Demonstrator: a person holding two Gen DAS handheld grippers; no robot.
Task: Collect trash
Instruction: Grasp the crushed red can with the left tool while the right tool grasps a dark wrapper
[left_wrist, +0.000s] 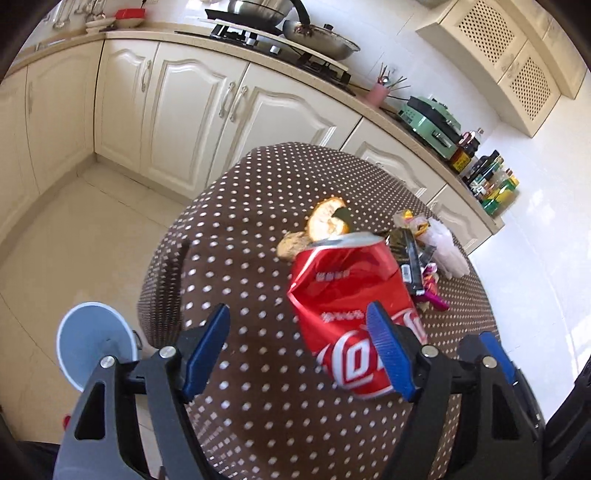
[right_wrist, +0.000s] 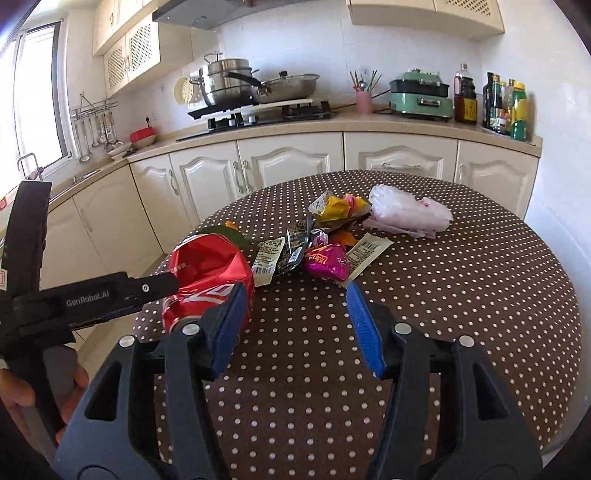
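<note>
- Several pieces of trash lie on the dotted bench (right_wrist: 443, 295), none of them visibly binned — by my judgement the task is at its start.
- The left claw (left_wrist: 299, 347) is spread wide beside the crushed red can (left_wrist: 351, 295); the can lies near the bench's left edge, and one blue finger overlaps it in the left wrist view, though I cannot tell whether it touches.
- The right claw (right_wrist: 295, 325) is also wide open and grips nothing, hanging over bare cloth near the front edge, with the wrappers just ahead of it.
- Left to gather: the can, the pink wrapper (right_wrist: 327, 264), the white barcode wrappers (right_wrist: 369, 254), the yellow wrapper (right_wrist: 332, 208), the crumpled plastic bag (right_wrist: 406, 214) toward the far edge, and the orange peel (left_wrist: 327, 219) beyond the can.
- A grey bin (left_wrist: 96, 343) stands on the floor off the bench's left edge — likely where the trash belongs; its inside cannot be read.
- The can looks the likely first pick, since the left claw is nearest it.
</note>
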